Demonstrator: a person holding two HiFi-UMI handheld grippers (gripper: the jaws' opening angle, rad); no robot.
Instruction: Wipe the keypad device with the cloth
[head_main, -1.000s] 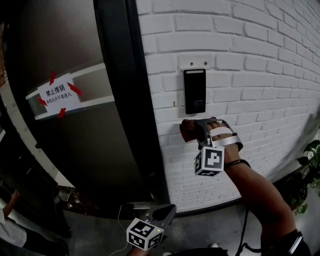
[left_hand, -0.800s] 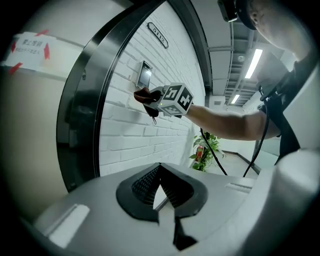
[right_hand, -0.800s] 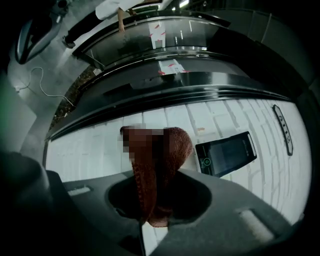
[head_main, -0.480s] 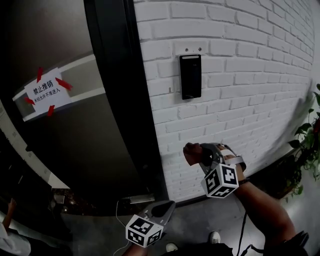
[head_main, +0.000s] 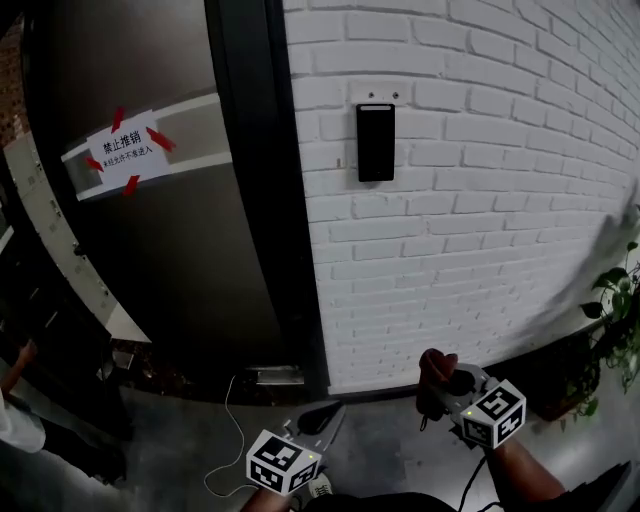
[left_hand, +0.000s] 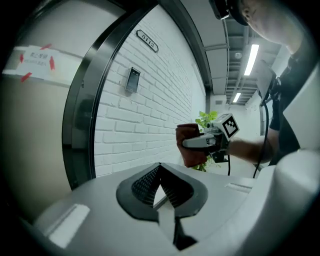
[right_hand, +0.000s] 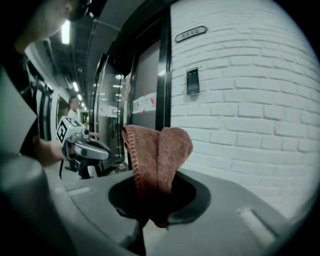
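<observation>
White brick wall (head_main: 480, 200) carries the keypad device (head_main: 375, 143), well above the right gripper (right_hand: 155, 200), which pinches the cloth (right_hand: 157, 155); the left gripper (left_hand: 160, 182) is pressed together, empty.

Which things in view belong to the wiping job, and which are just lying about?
Job: keypad device; cloth; right gripper, shut on the cloth.
Not the job: left gripper, shut and empty; taped notice; dark door; potted plant; floor cable.
</observation>
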